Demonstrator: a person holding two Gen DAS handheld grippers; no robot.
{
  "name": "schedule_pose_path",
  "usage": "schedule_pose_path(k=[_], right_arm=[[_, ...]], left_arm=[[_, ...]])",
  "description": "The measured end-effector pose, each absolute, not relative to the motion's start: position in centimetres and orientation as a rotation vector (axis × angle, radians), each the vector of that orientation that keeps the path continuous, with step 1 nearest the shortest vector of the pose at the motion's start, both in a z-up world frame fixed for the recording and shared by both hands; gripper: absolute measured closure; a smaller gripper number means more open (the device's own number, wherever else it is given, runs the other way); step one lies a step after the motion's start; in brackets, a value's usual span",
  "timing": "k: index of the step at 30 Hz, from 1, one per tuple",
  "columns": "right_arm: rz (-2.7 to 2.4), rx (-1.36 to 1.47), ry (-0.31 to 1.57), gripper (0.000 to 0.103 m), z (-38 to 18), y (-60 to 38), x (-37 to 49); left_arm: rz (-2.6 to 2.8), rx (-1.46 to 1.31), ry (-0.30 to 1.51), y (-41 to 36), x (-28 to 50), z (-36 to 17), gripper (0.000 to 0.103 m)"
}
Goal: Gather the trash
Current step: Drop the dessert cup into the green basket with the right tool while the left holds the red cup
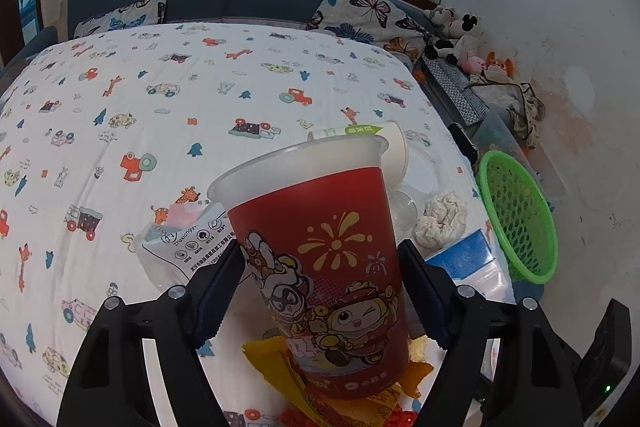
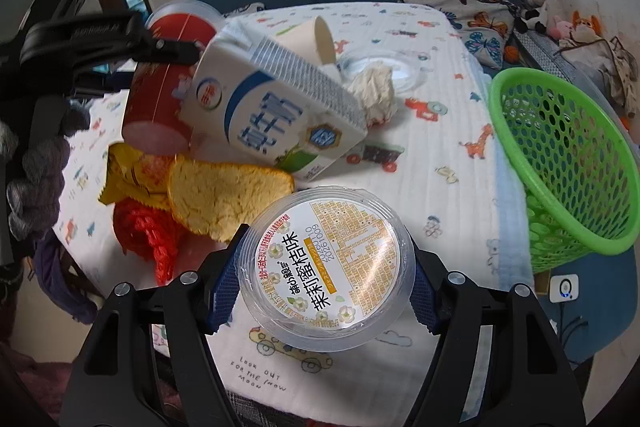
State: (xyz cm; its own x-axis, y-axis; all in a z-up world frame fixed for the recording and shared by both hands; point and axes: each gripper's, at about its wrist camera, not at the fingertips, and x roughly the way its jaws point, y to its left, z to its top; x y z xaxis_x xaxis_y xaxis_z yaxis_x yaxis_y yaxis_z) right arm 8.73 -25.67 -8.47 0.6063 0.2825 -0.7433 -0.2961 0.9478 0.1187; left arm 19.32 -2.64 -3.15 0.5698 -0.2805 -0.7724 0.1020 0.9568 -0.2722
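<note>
**Two grips closing, basket waiting on the right**

Left wrist view: my left gripper (image 1: 322,301) brackets the tall red printed plastic cup (image 1: 320,267), which stands tilted on yellow wrappers. The jaws are part closed and both pads seem to touch its walls, though I can't be sure they press. I'd squeeze gently; thin plastic buckles.

Right wrist view: my right gripper (image 2: 324,281) has its blue pads against the rim of the round clear plastic tub with the printed film lid (image 2: 326,267), jaws fairly wide. I'd lift level, then carry it to the green perforated plastic basket (image 2: 560,163), well apart on the right.
</note>
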Motion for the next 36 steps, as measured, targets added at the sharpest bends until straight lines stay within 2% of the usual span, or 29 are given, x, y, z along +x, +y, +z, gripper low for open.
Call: schedule_pose_path(k=[18, 36], right_arm=[[0.123, 0.108, 0.75, 0.033, -4.6, -34.9, 12.0], [-0.042, 0.151, 0.77, 0.033, -5.7, -40.1, 13.8]], left_arm=[[-0.313, -0.087, 0.721, -3.4, 16.6, 4.4, 0.029], [-0.338, 0.072, 0.522, -4.2, 13.3, 4.4, 0.03]])
